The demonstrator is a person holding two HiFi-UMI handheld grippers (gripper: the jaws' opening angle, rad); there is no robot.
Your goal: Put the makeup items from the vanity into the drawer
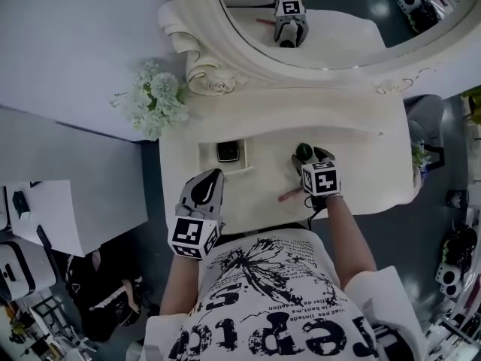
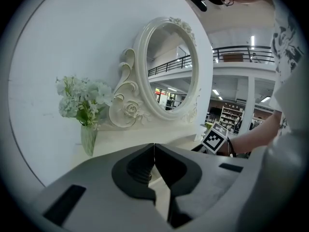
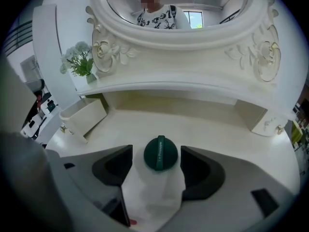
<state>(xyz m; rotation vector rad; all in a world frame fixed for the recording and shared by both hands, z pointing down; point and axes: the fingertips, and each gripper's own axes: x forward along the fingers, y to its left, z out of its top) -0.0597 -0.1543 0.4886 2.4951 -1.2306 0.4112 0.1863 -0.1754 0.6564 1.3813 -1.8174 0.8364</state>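
Note:
A round dark green compact (image 3: pixel 161 152) lies on the white vanity top (image 3: pixel 212 129), between the jaws of my right gripper (image 3: pixel 157 166), which is open with a gap on each side of it. The head view shows the same compact (image 1: pixel 304 152) at my right gripper (image 1: pixel 310 156). A thin pink stick (image 1: pixel 290 195) lies just below that gripper. At the left stands a small open drawer (image 1: pixel 207 156) holding a dark item (image 1: pixel 228 151). My left gripper (image 1: pixel 216 174) hovers below the drawer, shut with nothing in it (image 2: pixel 154 146).
A vase of white flowers (image 1: pixel 154 100) stands at the vanity's back left corner. The oval mirror (image 1: pixel 338 21) in its ornate frame rises along the back. The drawer (image 3: pixel 84 114) sits left of the compact. The vanity's front edge is against the person's body.

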